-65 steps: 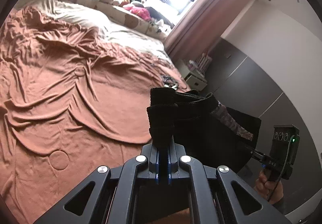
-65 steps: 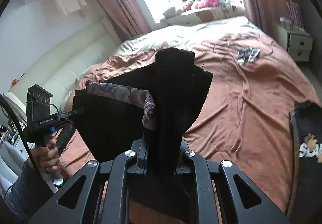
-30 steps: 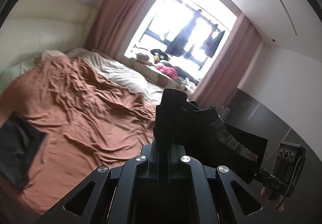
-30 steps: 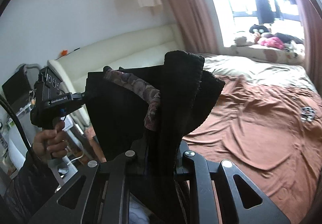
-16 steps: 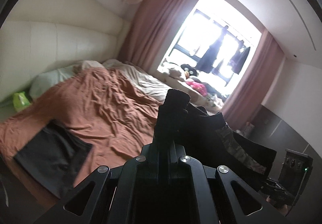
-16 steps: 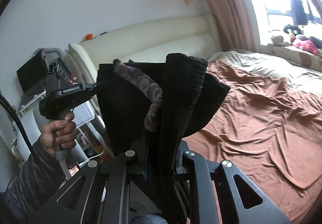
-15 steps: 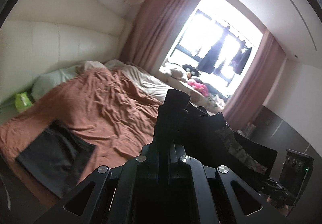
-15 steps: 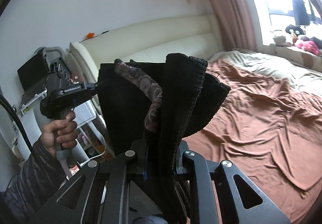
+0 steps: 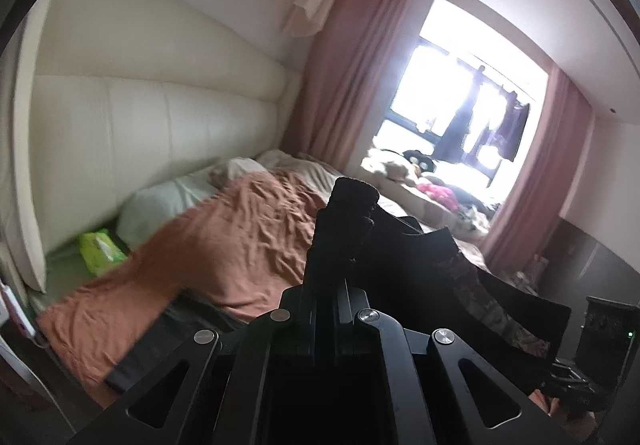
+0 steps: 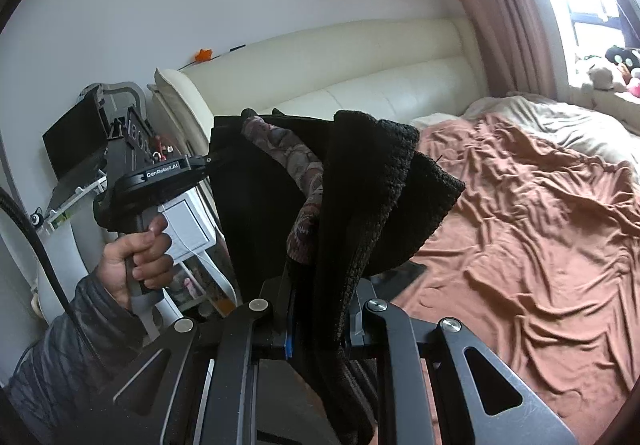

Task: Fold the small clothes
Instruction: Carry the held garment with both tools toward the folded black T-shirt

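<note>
A black knit garment with a brown patterned band hangs stretched in the air between my two grippers, above the near edge of the bed. My left gripper is shut on one bunched end of it. At the other end, my right gripper is shut on a thick fold of the same black knit garment. In the right wrist view a hand holds the left gripper, which pinches the cloth's far corner. A dark folded garment lies on the rust-brown sheet below.
A cream padded headboard runs along the left of the bed. A pale pillow and a green packet lie at its foot. Pink curtains frame a bright window. A bedside stand with a laptop is at the left.
Both views have swung left, from the window toward the headboard and bed corner. The black garment stays clamped between both grippers. The dark folded garment on the sheet now sits nearer, partly under my left gripper.
</note>
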